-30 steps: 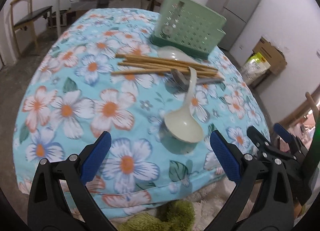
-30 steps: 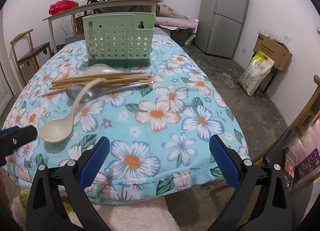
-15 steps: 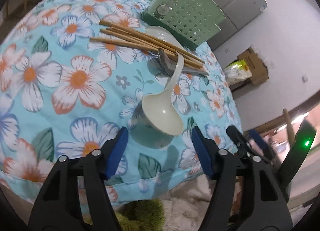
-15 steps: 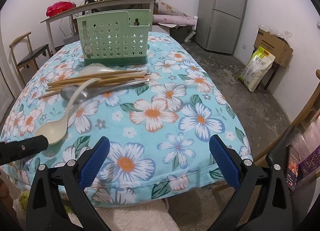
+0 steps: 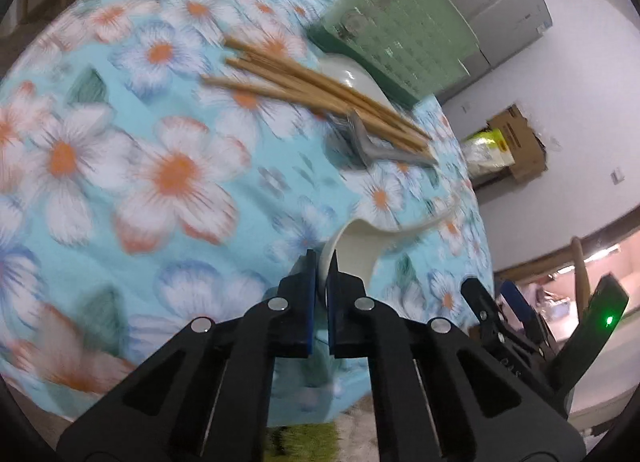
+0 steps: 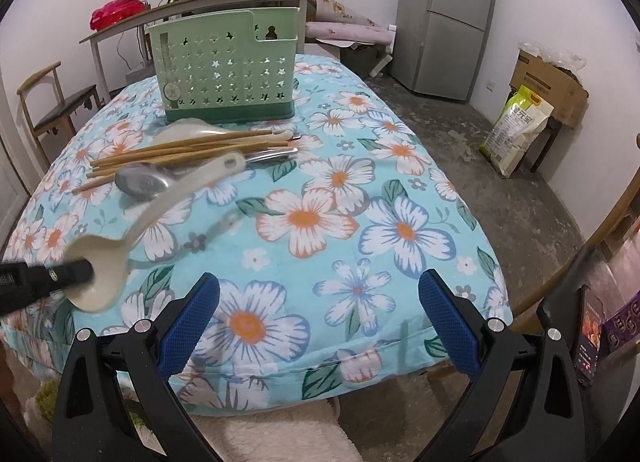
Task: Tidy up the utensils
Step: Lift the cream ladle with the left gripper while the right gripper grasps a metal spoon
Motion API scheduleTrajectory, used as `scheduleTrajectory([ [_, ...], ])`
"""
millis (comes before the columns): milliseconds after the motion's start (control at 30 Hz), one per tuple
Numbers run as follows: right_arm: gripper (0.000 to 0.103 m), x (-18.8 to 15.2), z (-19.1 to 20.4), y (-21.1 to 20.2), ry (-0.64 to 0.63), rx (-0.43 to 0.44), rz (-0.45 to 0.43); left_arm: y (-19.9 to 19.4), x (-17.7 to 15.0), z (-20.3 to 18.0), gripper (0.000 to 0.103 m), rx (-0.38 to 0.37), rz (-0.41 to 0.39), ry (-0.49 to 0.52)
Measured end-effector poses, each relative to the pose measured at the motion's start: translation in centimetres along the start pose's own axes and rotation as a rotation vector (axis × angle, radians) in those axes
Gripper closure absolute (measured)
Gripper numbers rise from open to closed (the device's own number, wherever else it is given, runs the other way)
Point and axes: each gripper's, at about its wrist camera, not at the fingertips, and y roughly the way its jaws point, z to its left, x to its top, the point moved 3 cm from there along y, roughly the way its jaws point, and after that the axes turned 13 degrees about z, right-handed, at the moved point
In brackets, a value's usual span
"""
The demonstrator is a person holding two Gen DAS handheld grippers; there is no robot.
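Left gripper [image 5: 323,262] jaws have just been closing and are now pinching the rim of the cream plastic ladle-shaped spoon [image 6: 102,266] at its bowl, handle tilting up over the flowered blue counter cloth [image 6: 320,222]. Right gripper [image 6: 318,312] is hovering near the front edge, jaws spread, holding nothing. Green perforated plastic utensil caddy [image 6: 228,66] is standing well beyond, wooden chopsticks [image 6: 172,152] and steel spoon [image 6: 142,182] lying before it. Risk: the thin rim grip is letting the long handle swing, so the spoon may pivot or slip out.

Matt printed cloth cover [image 6: 320,222], glossy cream plastic spoon [image 6: 100,274], wooden chopsticks [image 6: 180,150], shiny metal spoon [image 6: 140,182], perforated plastic caddy [image 6: 228,66]
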Motion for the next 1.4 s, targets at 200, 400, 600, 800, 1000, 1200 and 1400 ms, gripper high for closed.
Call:
scheduleTrajectory([
  [200, 0.006, -0.1, 0.7, 0.3, -0.009, 0.017, 0.014, -1.2, 1.9, 3.3, 0.098, -0.039, 0.017, -0.098],
  [400, 0.006, -0.3, 1.0, 0.4, -0.018, 0.025, 0.016, -2.0, 1.0, 3.8, 0.056, -0.136, 0.019, -0.168],
  [600, 0.006, -0.3, 1.1, 0.4, -0.016, 0.033, 0.013, -1.4, -0.2, 2.9, 0.054, -0.136, 0.017, -0.173],
  [800, 0.006, -0.1, 0.8, -0.1, -0.004, 0.034, -0.012, -0.8, -0.3, 2.9, 0.080, -0.121, -0.013, -0.201],
  [1000, 0.006, 0.7, 0.4, -0.9, 0.008, 0.044, -0.053, -0.4, 0.0, 3.3, 0.098, -0.111, -0.008, -0.206],
  [1200, 0.006, 1.4, 0.9, -1.9, -0.008, 0.063, -0.146, -3.8, 0.3, 3.1, 0.098, -0.111, -0.066, -0.150],
  [1400, 0.011, 2.2, 3.5, -2.2, -0.108, 0.088, -0.202, -10.1, 0.9, 3.5, 0.098, -0.111, -0.215, -0.103],
])
